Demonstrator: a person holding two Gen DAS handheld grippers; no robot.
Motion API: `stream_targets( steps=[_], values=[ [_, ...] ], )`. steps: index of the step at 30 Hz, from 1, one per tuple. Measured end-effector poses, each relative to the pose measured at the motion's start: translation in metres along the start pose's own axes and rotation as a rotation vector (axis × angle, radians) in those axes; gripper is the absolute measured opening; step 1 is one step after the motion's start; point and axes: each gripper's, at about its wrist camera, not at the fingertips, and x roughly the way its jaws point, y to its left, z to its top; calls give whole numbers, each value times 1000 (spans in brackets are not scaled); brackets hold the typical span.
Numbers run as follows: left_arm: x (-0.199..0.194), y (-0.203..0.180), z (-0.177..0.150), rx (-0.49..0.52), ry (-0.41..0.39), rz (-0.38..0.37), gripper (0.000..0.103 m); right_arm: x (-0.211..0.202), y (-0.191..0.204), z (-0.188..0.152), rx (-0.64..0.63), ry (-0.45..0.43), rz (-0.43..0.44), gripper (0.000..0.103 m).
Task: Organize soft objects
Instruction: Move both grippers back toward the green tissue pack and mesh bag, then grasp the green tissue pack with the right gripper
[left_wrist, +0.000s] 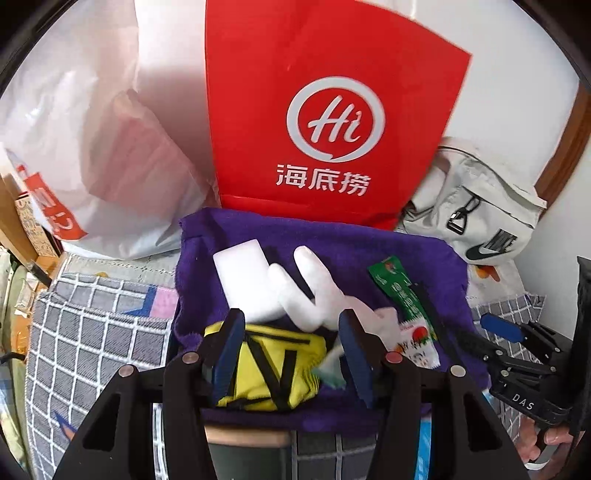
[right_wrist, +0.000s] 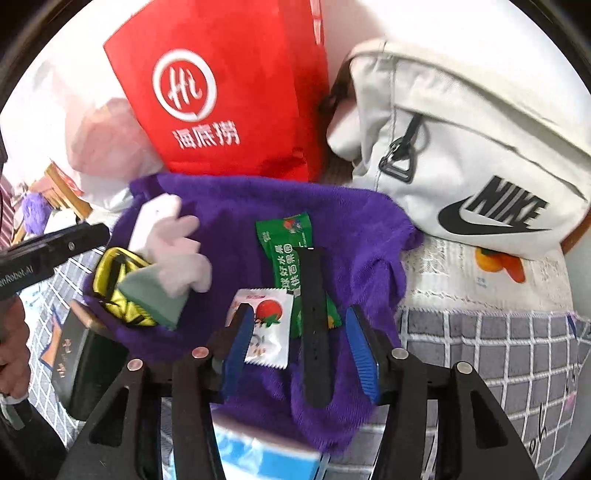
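Observation:
A purple towel (left_wrist: 369, 240) (right_wrist: 240, 206) lies spread out with small things on it. My left gripper (left_wrist: 291, 354) stands open just above a yellow pouch with black straps (left_wrist: 266, 365) (right_wrist: 110, 280); its pads do not press it. Beyond lie a white foam block (left_wrist: 243, 273), white foam pieces (left_wrist: 314, 291) and a grey-green sponge (right_wrist: 155, 295). My right gripper (right_wrist: 301, 347) is open over a black strap (right_wrist: 314, 314), with a white sachet (right_wrist: 269, 325) by its left finger and a green snack packet (right_wrist: 284, 251) behind.
A red paper bag (left_wrist: 314, 110) stands behind the towel, with a white plastic bag (left_wrist: 92, 147) to its left and a white Nike bag (right_wrist: 461, 147) to its right. Grey checked cloth (right_wrist: 480, 350) covers the surface. A dark box (right_wrist: 85, 362) sits under the towel's near left edge.

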Motion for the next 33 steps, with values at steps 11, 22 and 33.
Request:
stream_targets(
  steps=[11,22,33],
  values=[
    [-69,5,-50,9,-20,17,51,-72,26,-47,15,-79,20,59],
    [-121,18,-111,-20,-55,17,54,-127,49,-114,-19,-120,33,65],
    [-116,32,-169,-84,-13,-3,54,-126,66,-187,-47,-59,134,65]
  ],
)
